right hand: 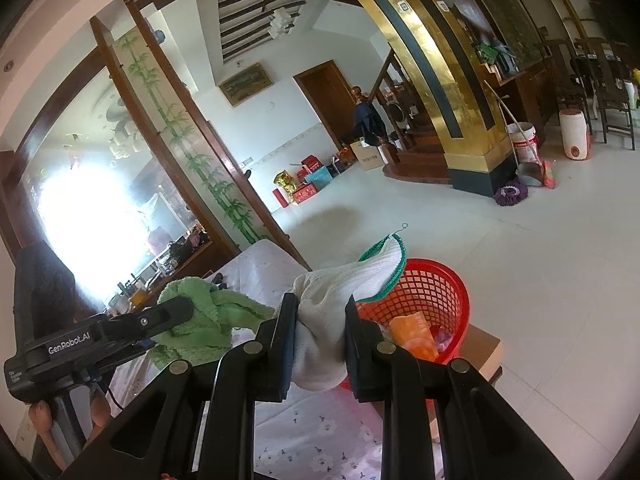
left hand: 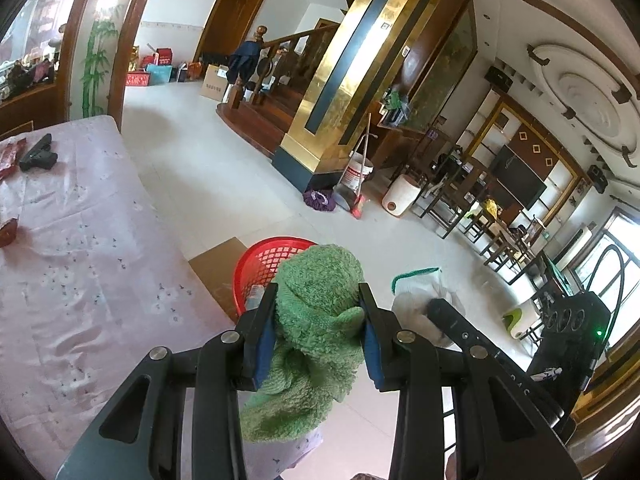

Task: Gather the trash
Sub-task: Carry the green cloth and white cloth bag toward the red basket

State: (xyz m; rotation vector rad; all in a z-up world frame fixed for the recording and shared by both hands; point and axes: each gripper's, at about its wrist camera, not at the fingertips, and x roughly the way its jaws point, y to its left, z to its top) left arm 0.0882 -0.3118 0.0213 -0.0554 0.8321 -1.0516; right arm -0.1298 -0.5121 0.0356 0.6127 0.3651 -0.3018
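My left gripper (left hand: 318,312) is shut on a bunched green towel (left hand: 316,320), which hangs below the fingers over the table corner. The same green towel (right hand: 200,320) and the left gripper (right hand: 168,312) show at the left of the right wrist view. My right gripper (right hand: 322,322) is shut on a white cloth with a green hem (right hand: 340,296); in the left wrist view that white cloth (left hand: 416,300) sits at the right. Just beyond both grippers stands a red mesh basket (right hand: 432,292), also visible as the red basket (left hand: 260,264), holding an orange wrapper (right hand: 412,336) and other scraps.
A pink flowered tablecloth (left hand: 80,264) covers the table on the left, with a black object (left hand: 38,154) and red wrappers (left hand: 10,158) at its far end. The basket rests on a cardboard box (left hand: 218,270). Farther off are a gold pillar (left hand: 348,92), a bucket (left hand: 358,174) and a purple mop (left hand: 320,200).
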